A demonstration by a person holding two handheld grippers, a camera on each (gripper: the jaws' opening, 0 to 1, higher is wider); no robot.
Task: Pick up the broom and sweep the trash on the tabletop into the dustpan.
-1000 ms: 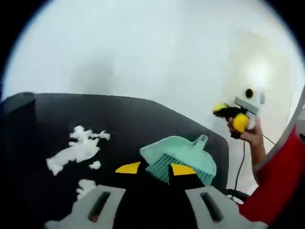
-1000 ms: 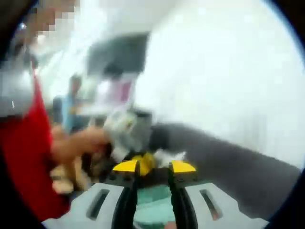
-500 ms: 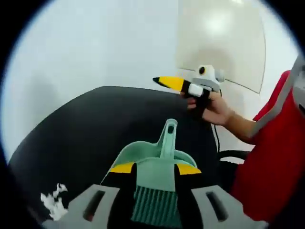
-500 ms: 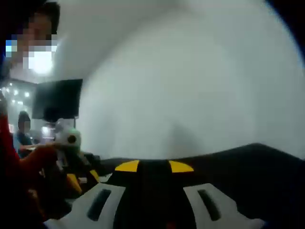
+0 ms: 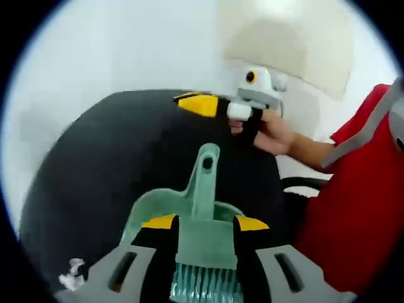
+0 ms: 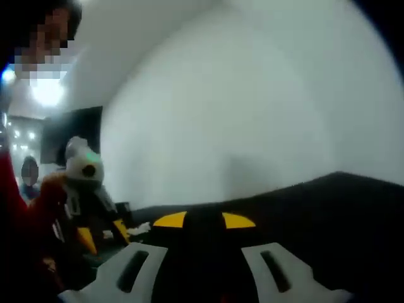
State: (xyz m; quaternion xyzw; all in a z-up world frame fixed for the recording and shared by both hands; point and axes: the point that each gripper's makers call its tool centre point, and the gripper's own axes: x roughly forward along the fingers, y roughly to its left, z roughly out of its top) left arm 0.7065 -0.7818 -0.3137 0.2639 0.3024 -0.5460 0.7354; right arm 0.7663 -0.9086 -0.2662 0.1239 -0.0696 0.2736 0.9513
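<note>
Left tool (image 5: 205, 223) closer over broom (image 5: 206, 252).

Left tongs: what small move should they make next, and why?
Probably ease forward and close on the broom. The left tongs are open, with the broom's body between the yellow tips, lying in the dustpan on the black tabletop. Trash remains unswept.
</note>
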